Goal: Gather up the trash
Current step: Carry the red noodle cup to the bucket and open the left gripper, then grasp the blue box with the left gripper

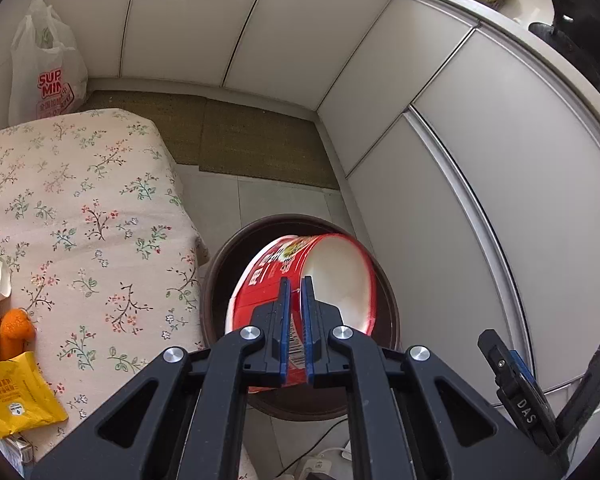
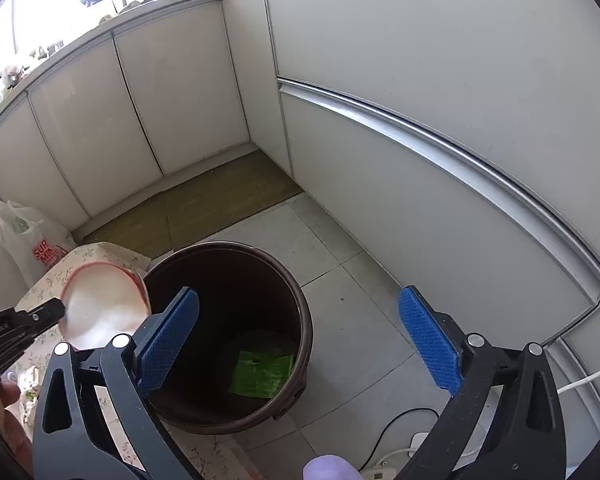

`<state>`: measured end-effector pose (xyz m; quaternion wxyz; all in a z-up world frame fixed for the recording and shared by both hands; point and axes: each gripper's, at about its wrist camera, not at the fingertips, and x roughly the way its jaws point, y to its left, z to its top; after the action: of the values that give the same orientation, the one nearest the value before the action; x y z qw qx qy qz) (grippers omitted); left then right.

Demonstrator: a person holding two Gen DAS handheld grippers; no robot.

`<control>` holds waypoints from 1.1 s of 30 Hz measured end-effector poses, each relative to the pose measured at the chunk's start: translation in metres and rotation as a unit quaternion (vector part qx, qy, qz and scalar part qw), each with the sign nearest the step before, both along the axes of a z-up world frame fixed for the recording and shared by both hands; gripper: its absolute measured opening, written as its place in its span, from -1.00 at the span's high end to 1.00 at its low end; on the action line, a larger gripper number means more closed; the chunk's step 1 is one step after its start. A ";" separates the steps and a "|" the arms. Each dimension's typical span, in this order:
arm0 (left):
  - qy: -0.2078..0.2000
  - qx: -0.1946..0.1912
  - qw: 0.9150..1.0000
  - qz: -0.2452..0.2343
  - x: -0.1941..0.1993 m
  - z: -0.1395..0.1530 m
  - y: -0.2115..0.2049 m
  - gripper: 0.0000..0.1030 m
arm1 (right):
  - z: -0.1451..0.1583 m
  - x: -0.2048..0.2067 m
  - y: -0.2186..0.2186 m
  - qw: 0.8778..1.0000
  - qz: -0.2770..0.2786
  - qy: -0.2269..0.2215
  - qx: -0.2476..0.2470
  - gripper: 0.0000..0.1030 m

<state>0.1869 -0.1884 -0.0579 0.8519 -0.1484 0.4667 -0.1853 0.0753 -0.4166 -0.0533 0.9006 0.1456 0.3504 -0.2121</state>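
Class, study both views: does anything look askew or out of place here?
The red noodle cup is tipped sideways, pinched at its rim by the left claw over the brown bin. Wrappers litter the floral table.

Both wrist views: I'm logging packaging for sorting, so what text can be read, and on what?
"SUP / MIN", cut off: white plastic bag by the cabinets.
"DAS": right gripper body, seen from the left wrist.
Red noodle cup, clamped in the left gripper: characters blurred, barcode unreadable.
Yellow packet: too small.
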 end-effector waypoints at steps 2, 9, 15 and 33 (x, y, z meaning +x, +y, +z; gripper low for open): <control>0.006 0.002 1.000 -0.002 0.001 -0.003 -0.005 0.89 | 0.002 -0.003 -0.002 1.000 -0.005 -0.006 0.003 -0.86; -0.005 0.031 1.000 0.002 -0.009 -0.001 -0.002 0.25 | 0.002 0.000 0.000 1.000 0.002 -0.004 0.010 -0.86; -0.057 0.084 0.995 0.018 -0.030 0.010 0.011 -0.31 | 0.001 0.010 0.026 0.999 0.034 0.005 -0.006 -0.86; -0.155 0.187 0.959 0.145 -0.085 0.037 0.127 -0.70 | 0.016 0.016 0.165 0.982 0.163 -0.069 -0.070 -0.86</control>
<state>0.1019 -0.0612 -0.0210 0.9441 -0.0219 0.3288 0.0105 0.0918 -0.2521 -0.0376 0.9532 0.0369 0.2903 -0.0756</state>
